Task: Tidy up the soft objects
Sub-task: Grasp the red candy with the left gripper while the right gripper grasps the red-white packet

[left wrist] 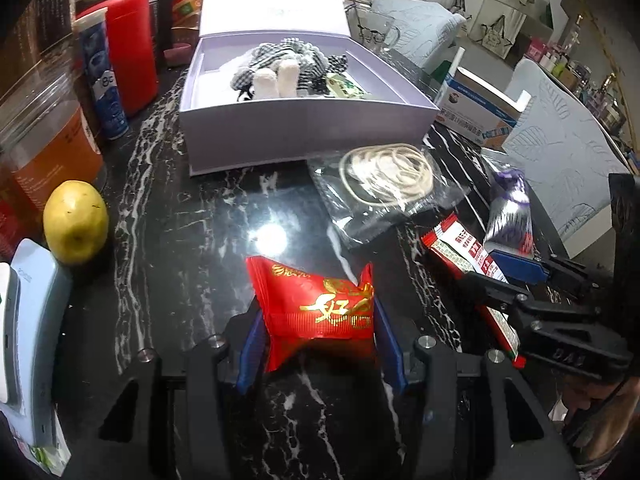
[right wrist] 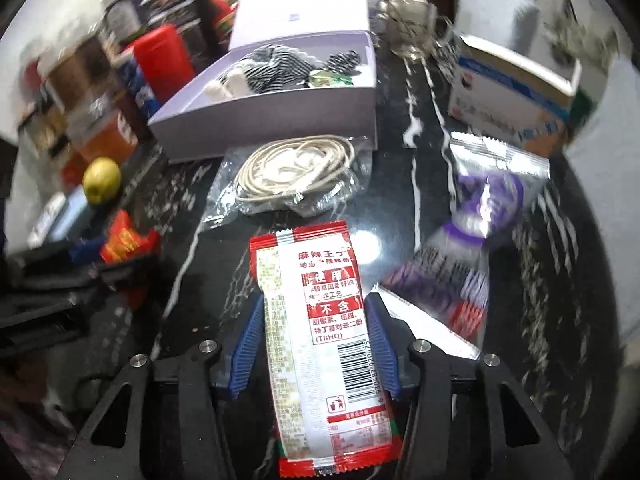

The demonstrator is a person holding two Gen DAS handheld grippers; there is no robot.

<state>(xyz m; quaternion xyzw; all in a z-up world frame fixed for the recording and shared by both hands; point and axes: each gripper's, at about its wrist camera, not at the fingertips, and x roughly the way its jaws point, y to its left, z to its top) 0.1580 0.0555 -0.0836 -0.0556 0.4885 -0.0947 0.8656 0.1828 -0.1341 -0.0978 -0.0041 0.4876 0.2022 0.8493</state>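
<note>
Left gripper (left wrist: 316, 320) is closed on a puffy red packet (left wrist: 316, 304), squeezed across its width. Right gripper (right wrist: 316, 340) pinches a long red-and-white sachet (right wrist: 316, 328), its long axis running along the fingers. The open lilac box (left wrist: 304, 120), already holding soft items, lies straight ahead, far side of both. The left looks nearer; a bag of rubber bands (left wrist: 386, 176) lies between.

Red-white snack packet (right wrist: 316, 320): "(TBHQ)", "不含", barcode digits partly legible.
</note>
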